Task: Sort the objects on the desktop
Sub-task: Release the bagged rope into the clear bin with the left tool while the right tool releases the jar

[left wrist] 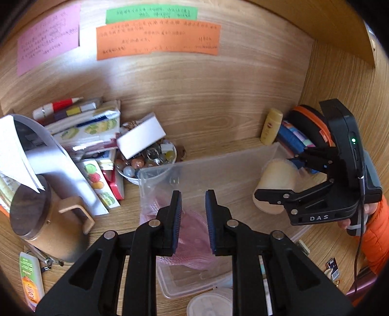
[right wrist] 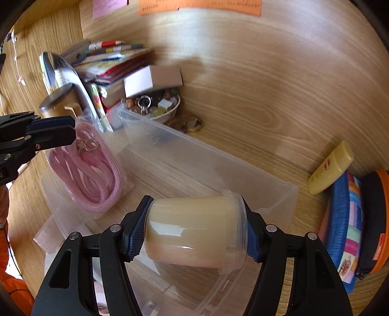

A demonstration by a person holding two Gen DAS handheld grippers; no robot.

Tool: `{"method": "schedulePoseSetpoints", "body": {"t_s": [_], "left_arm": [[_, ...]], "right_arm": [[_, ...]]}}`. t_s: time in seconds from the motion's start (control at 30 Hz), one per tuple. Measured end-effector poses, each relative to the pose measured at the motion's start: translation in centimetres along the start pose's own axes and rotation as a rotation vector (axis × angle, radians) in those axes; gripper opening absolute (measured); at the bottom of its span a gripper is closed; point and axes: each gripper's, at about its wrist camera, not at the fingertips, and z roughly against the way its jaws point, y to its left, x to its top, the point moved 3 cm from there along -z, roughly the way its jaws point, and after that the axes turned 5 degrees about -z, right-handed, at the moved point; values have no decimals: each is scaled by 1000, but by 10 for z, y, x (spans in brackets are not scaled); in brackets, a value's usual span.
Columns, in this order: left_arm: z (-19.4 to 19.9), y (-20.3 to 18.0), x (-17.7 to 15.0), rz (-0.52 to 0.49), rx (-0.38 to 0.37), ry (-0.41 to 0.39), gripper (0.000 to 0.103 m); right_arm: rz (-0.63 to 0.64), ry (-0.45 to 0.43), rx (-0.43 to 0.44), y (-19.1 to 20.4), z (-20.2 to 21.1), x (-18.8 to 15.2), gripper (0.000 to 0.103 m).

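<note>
Your right gripper (right wrist: 195,239) clamps the jar (right wrist: 194,235) sideways over the clear bin (right wrist: 279,194). Your left gripper (left wrist: 193,218) (jaws narrowly parted) hangs above the pink cord bag (right wrist: 85,170) at the bin's left end; a bead bowl (left wrist: 148,160) crowds behind.

A light wood-grain desk surface (left wrist: 218,150) is running back to an upright back panel (left wrist: 194,80) of the same pale wood, and a matching side panel (left wrist: 345,80) is meeting it at the corner on the right. Three paper notes with handwriting are sticking to the back panel: a pink note (left wrist: 48,39) at the left, a green note (left wrist: 152,14) higher up, and an orange note (left wrist: 158,39) just below the green one. Soft, even light is falling across the wood, and faint shadows are lying on the back panel in the right wrist view.
</note>
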Motion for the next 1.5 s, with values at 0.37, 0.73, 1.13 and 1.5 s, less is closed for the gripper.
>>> {"method": "schedulePoseSetpoints", "body": {"t_s": [0.37,0.73,1.13,1.5], "left_arm": [[-10,-7,-4,-35,18,20,46],[7,-9,-4,-70,91,-20,69],[13,-1,-9,-70,146,-27,82],[22,6,-15,-57,160,-21,93]], "right_arm": [[42,61,-14,4,-11,-1,63],[77,114,-35,9,-17,-2,63],[107,118,-84,16,-13,5,65],[80,57,-169,18,16,7,79]]}}
